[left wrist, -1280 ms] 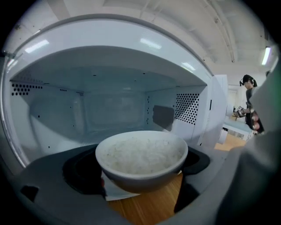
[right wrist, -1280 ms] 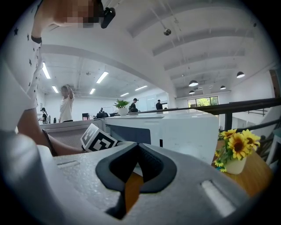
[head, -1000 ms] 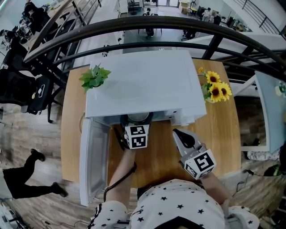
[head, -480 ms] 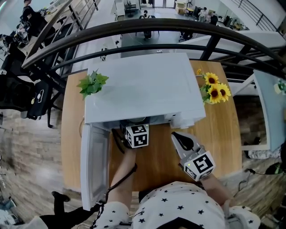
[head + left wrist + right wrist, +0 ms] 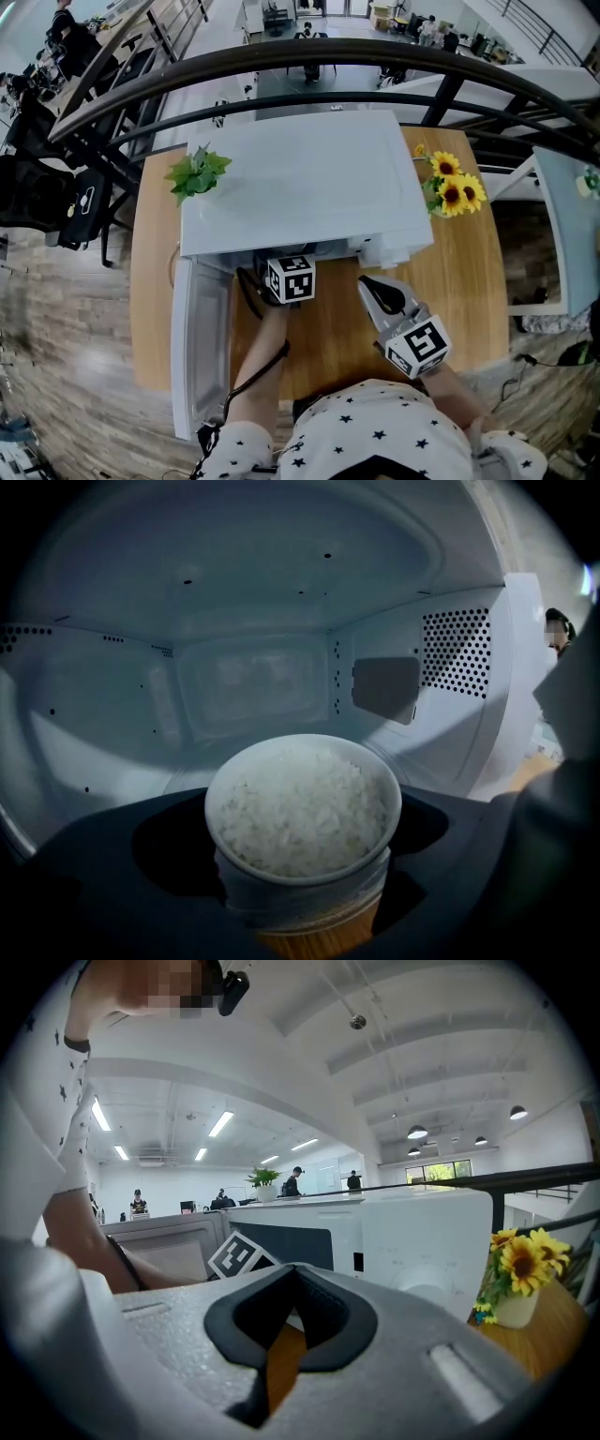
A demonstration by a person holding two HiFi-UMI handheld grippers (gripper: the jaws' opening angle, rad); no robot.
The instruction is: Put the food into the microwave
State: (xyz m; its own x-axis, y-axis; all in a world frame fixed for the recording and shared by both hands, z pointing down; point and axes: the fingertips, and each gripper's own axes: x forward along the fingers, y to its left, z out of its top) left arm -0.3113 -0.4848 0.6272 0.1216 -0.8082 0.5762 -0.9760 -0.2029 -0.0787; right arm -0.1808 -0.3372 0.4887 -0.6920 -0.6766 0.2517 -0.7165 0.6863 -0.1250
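- The bowl of rice (image 5: 302,808) had moved deeper over the last second. Its rim, which had shown at the mouth of the microwave (image 5: 300,178), was now hidden under the oven's top in the head view.
- In the left gripper view the bowl stood inside the cavity, with the back wall and the perforated side wall around it. A strip of the wooden worktop (image 5: 469,281) still showed beneath it, so I judged it just past the threshold and not yet set down.
- The left claw (image 5: 300,855) was clamped on the bowl, with a dark pad against each side of it below the rim.
- That left the placing and the release to be done.
- The door (image 5: 199,337) hung open to the left.
- The right claw (image 5: 291,1274) was pressed together and empty, waiting over the worktop beside the oven.
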